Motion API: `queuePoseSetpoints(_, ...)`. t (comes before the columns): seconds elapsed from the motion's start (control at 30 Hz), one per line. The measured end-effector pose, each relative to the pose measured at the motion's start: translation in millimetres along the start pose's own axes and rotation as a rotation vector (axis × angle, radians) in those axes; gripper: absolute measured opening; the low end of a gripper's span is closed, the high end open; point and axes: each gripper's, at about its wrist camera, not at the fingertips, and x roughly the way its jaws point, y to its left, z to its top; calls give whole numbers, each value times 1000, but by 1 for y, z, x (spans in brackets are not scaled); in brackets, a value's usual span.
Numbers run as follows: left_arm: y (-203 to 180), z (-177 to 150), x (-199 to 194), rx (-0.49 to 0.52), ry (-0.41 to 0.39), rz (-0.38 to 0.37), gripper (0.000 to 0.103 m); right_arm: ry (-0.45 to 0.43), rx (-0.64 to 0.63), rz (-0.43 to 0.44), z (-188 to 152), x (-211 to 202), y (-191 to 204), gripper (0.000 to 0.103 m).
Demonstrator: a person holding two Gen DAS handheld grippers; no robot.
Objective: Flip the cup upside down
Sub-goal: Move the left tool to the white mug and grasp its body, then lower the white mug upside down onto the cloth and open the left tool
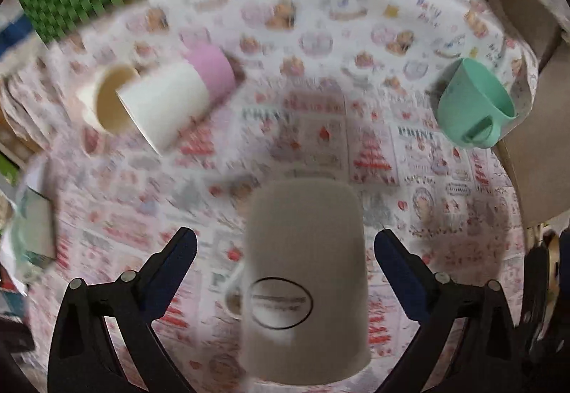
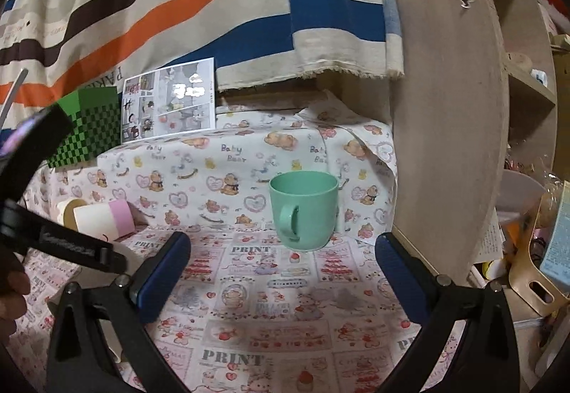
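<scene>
Blue-padded fingers of the left gripper (image 1: 285,250) stand wide apart, with clear gaps between each pad and the white mug (image 1: 304,282) that sits between them; nothing is gripped. That mug stands upside down on the printed tablecloth (image 1: 445,215), its base toward the camera and its handle toward the left finger. The view is blurred. Ahead and to the left, a white-and-pink cup (image 1: 178,97) lies on its side against a cream cup (image 1: 110,101). Far ahead to the right is a green mug (image 1: 473,104).

The right gripper (image 2: 283,257) is likewise spread wide and holds nothing. Straight ahead of it, apart from both fingers, the green mug (image 2: 302,211) stands upright, handle facing the camera. A checkered green box (image 2: 89,129) sits far left.
</scene>
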Motion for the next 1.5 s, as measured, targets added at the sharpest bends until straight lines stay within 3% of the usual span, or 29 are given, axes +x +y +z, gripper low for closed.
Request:
queuePoseSetpoints(0.13, 1, 3, 14, -32, 60, -22, 92, -26, 9, -25, 0, -5, -2, 103)
queuePoseSetpoints(0.2, 1, 3, 19, -27, 83, -41, 78, -19, 41, -36, 1, -4, -7, 103)
queuePoseSetpoints(0.33, 3, 3, 15, -33, 88, -91, 77, 48, 86, -2, 0, 5, -13, 103)
queuePoseSetpoints(0.4, 12, 2, 3, -81, 19, -91, 76, 77, 95, 5, -1, 10, -14, 103)
queuePoseSetpoints(0.57, 15, -11, -55, 37, -215, -29, 76, 88, 137, 42, -3, 10, -17, 103)
queuePoseSetpoints(0.7, 19, -22, -86, 99, -335, -34, 76, 118, 139, 126, -7, 11, -11, 103)
queuePoseSetpoints(0.87, 30, -29, -89, 116, -465, -21, 76, 62, 99, 150, -5, 2, -4, 103)
queuePoseSetpoints(0.93, 33, -31, -79, 134, -479, 1, 76, 55, 101, 225, -3, -1, -3, 103)
queuePoseSetpoints(1.03, 35, -34, -58, 189, -486, -35, 76, 58, 102, 298, -2, -4, 0, 103)
queuePoseSetpoints(1.2, 45, -32, -35, 161, -468, -114, 76, 44, 29, 260, -3, -4, 10, 103)
queuePoseSetpoints(1.37, 44, -35, -35, 140, -518, -140, 76, 46, 24, 258, -4, -4, 10, 103)
queuePoseSetpoints(1.5, 41, -34, -30, 145, -541, -112, 76, 61, 30, 264, -5, -3, 8, 103)
